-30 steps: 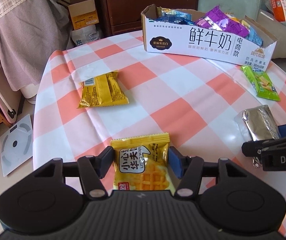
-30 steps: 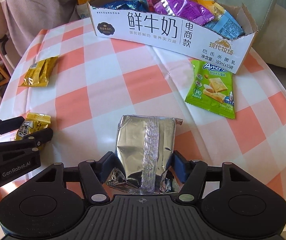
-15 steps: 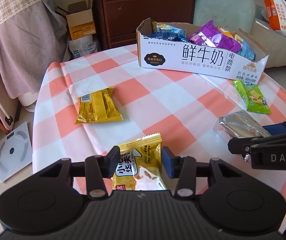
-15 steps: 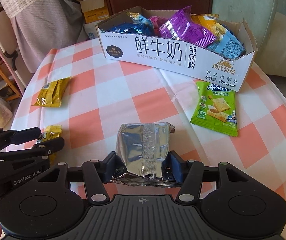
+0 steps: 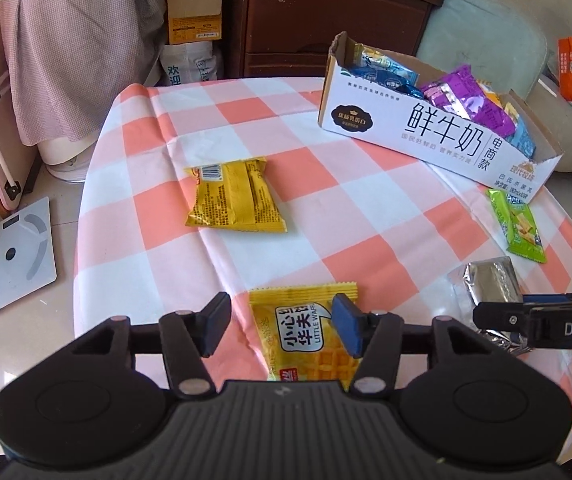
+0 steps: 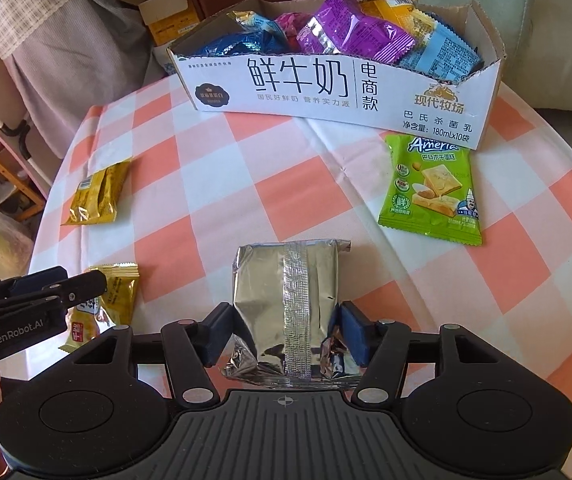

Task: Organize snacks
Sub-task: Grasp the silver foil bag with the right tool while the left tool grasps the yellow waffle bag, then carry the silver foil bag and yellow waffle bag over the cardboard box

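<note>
My left gripper (image 5: 279,326) straddles a yellow waffle packet (image 5: 306,328) lying at the near edge of the checked table. Its jaws are opening: a gap shows at the left pad, and the right pad is at the packet's edge. My right gripper (image 6: 283,332) stands over a silver foil packet (image 6: 286,292) on the cloth. Its jaws are opening too, with the pads beside the packet's crumpled sides. A white milk box (image 6: 326,80) at the far side holds several snack packets. A green cracker packet (image 6: 432,192) and a yellow packet (image 5: 233,196) lie loose.
The round table has a pink-and-white checked cloth (image 5: 366,208). Behind it stand a dark wooden cabinet (image 5: 318,20), a small cardboard box (image 5: 193,12) and a pale cushion (image 5: 482,44). A scale (image 5: 13,256) lies on the floor to the left.
Both grippers squeezed their packets half a second ago and have since widened again. The left gripper has shifted and rolled, so the table sits differently in its view.
</note>
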